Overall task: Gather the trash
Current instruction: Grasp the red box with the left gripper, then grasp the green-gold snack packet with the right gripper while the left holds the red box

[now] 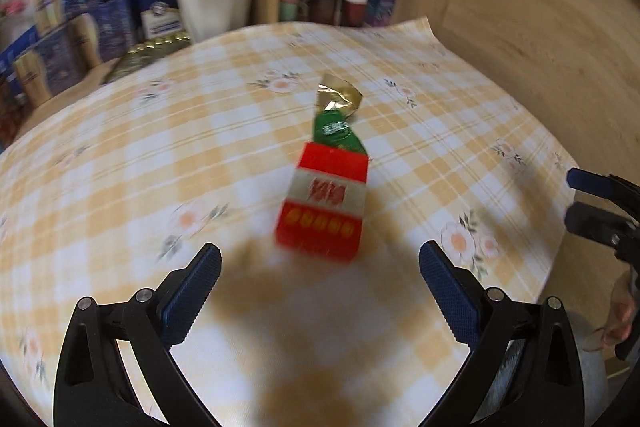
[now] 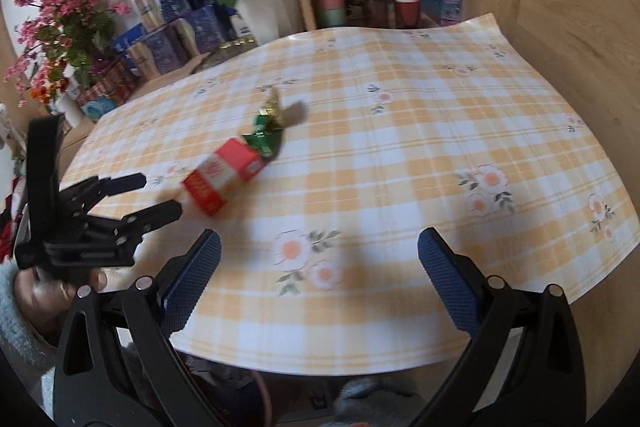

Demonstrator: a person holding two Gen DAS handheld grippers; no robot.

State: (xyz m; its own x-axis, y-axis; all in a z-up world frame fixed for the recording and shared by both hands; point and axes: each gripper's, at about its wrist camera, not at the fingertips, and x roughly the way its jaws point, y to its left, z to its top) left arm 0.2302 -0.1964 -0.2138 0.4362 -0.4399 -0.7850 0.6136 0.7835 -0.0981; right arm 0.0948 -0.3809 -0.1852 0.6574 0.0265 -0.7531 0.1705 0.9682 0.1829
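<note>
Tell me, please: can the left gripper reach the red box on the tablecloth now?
Probably yes. The left gripper is open and points straight at the red box, with only bare tablecloth between them. The green and gold wrapper lies behind the box, not in the way.

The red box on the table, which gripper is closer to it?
Left. The left gripper sits open right beside the red box; the right gripper hangs open farther off, over bare tablecloth.
</note>
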